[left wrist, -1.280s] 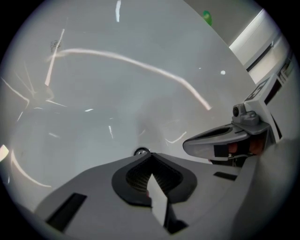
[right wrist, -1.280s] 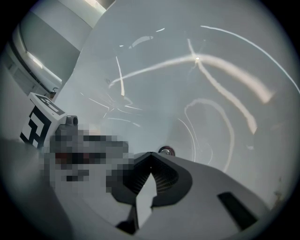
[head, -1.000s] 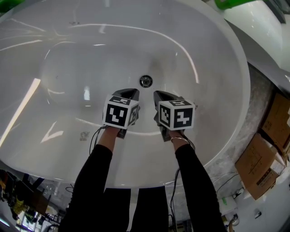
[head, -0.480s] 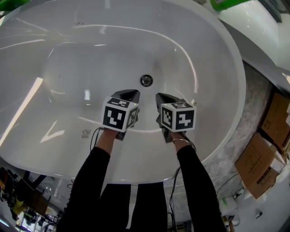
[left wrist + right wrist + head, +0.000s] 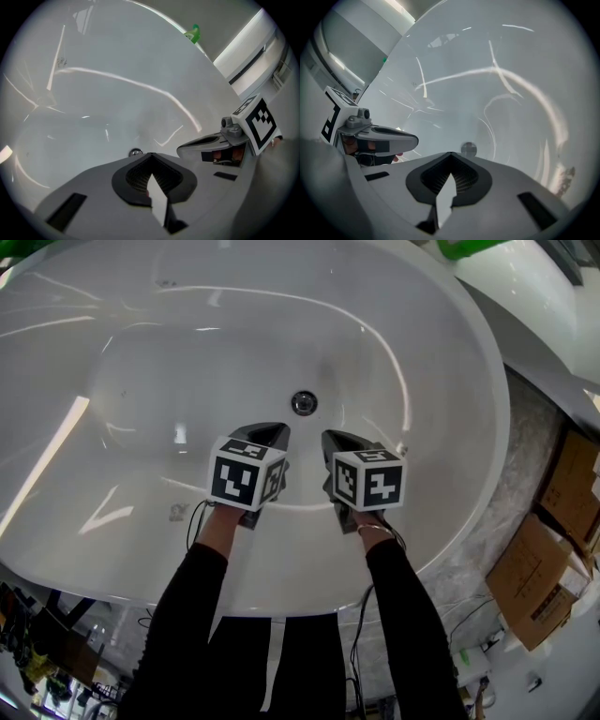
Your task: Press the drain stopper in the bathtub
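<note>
- The white bathtub (image 5: 450,352) fills the head view. The round metal drain stopper (image 5: 303,403) sits on its floor near the middle.
- The left gripper (image 5: 271,433) hovers above the tub floor, near the stopper and slightly to its left. Its fingers are clenched together with nothing between them.
- The right gripper (image 5: 334,438) hangs just beside the left one, its fingers likewise pressed together and empty.
- Neither gripper touches the stopper.
- Cardboard boxes (image 5: 548,559) lie outside the tub at the right.

Drain stopper (image 5: 303,402) in bathtub (image 5: 450,352), left hand-held gripper (image 5: 270,433) and right hand-held gripper (image 5: 331,438) before it (side by side)
</note>
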